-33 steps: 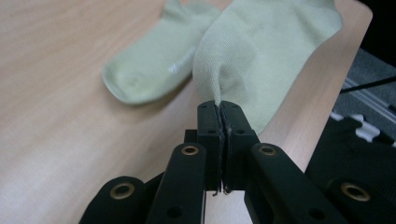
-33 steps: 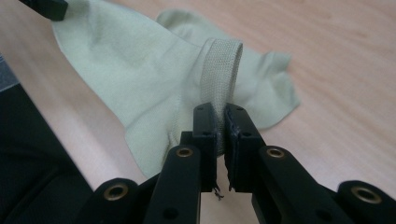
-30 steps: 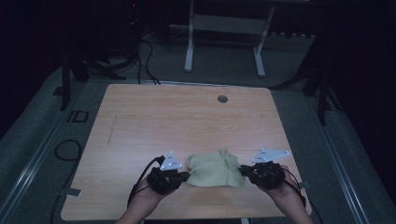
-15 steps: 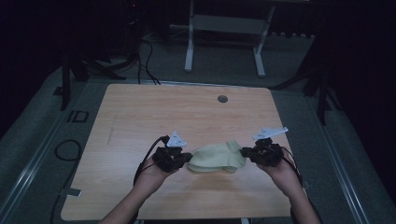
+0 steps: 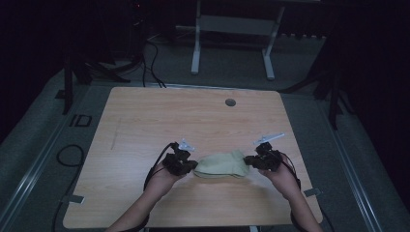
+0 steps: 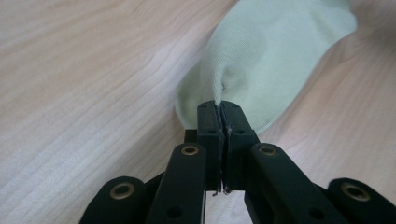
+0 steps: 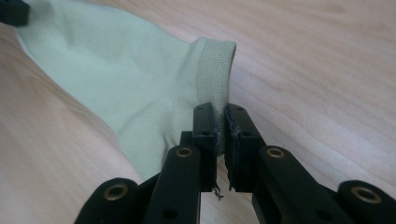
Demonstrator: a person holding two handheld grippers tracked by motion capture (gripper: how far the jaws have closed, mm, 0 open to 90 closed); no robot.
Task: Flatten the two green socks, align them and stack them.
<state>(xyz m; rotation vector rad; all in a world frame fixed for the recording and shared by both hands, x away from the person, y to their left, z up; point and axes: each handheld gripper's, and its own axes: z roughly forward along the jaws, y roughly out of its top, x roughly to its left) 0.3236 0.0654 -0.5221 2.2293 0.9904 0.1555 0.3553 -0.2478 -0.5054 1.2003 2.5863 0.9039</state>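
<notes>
A pale green sock lies stretched across the near middle of the wooden table, with a gripper at each end. My left gripper is shut on the sock's rounded toe end; in the left gripper view the jaws pinch a fold of the sock. At the other end, my right gripper is shut on the ribbed cuff; in the right gripper view the jaws hold the cuff edge of the sock. The left gripper's tip shows at the sock's far end.
A round cable hole sits near the table's far edge. Beyond the table stands a white desk frame. Cables lie on the floor at the left. Bare tabletop stretches to the far side and to the left.
Both hands have carried the sock away from the table's front edge, toward the middle, and lowered it. The sock now looks flatter and more stretched between the grippers.
</notes>
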